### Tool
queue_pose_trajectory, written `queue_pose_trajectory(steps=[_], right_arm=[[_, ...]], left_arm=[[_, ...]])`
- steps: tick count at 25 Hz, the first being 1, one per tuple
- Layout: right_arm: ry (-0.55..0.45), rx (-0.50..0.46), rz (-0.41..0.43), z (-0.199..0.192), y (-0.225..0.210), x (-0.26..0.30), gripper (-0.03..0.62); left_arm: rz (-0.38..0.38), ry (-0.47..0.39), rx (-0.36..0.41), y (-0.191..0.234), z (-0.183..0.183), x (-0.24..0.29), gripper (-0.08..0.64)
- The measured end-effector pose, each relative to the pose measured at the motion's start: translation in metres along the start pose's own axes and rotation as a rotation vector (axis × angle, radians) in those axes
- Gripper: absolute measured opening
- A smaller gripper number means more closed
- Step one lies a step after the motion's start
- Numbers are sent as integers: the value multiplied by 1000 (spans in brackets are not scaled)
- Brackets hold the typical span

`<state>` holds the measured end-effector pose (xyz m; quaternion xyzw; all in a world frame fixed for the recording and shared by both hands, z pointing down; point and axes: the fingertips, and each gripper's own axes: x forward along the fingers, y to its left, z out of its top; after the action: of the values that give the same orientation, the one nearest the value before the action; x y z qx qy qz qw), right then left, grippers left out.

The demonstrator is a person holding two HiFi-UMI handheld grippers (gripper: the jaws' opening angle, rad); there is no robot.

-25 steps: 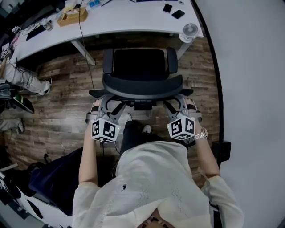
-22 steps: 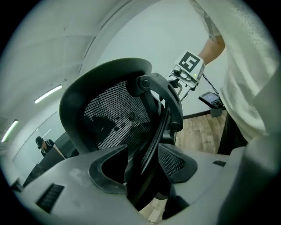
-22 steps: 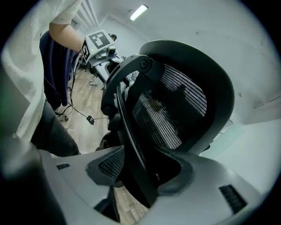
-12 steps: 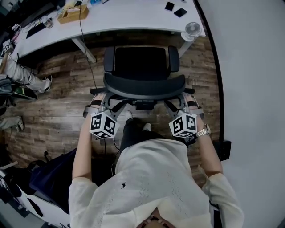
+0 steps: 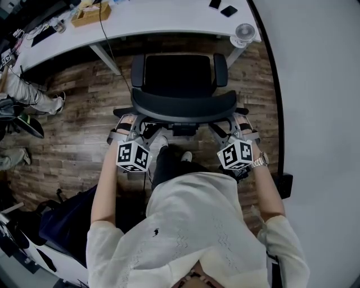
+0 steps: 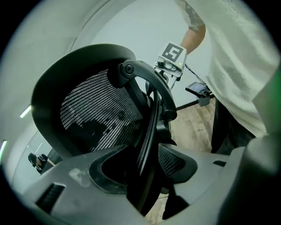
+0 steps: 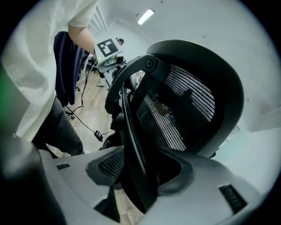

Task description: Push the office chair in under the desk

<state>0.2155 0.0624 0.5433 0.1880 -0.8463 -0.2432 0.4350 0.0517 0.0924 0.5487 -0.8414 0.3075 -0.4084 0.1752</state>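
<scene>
Two claws, one office chair, one table; entries follow.

1. Left claw: jaws stood wide apart, astride a black frame bar at the left side of the chair's backrest. In the left gripper view the bar ran up between the jaws, with the backrest's mesh to one side of it. A marker cube sat at the claw's rear, nearest the person.

2. Right claw: jaws likewise wide apart, astride the matching frame bar at the backrest's right side. Its own cube sat behind it, and a wristwatch showed on the arm that bore it. Each claw was visible from the other's camera, across the back of the chair.

3. Office chair: black, directly ahead of both claws, facing away from them towards the table. Backrest touching or just ahead of the jaws, seat beyond it, and one armrest beyond each claw. The seat lay uncovered, its front edge near the table's edge.

4. Table: white, past the chair, well apart from both claws. A wooden box stood on it beyond the left claw. A small white desk fan stood beyond the right claw.

5. Wood plank floor: beneath the chair and both claws.
</scene>
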Motion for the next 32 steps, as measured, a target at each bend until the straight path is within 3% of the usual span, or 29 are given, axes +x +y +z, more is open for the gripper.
queue_pose_trajectory(steps=[11,32], right_arm=[[-16,17,1,-1,-3,3,222],[15,51,13,-4,-46,39,227]], left_arm=[[-3,10,-17,4,-2,4,222],[-31,5,-33,51,-13,35,222]])
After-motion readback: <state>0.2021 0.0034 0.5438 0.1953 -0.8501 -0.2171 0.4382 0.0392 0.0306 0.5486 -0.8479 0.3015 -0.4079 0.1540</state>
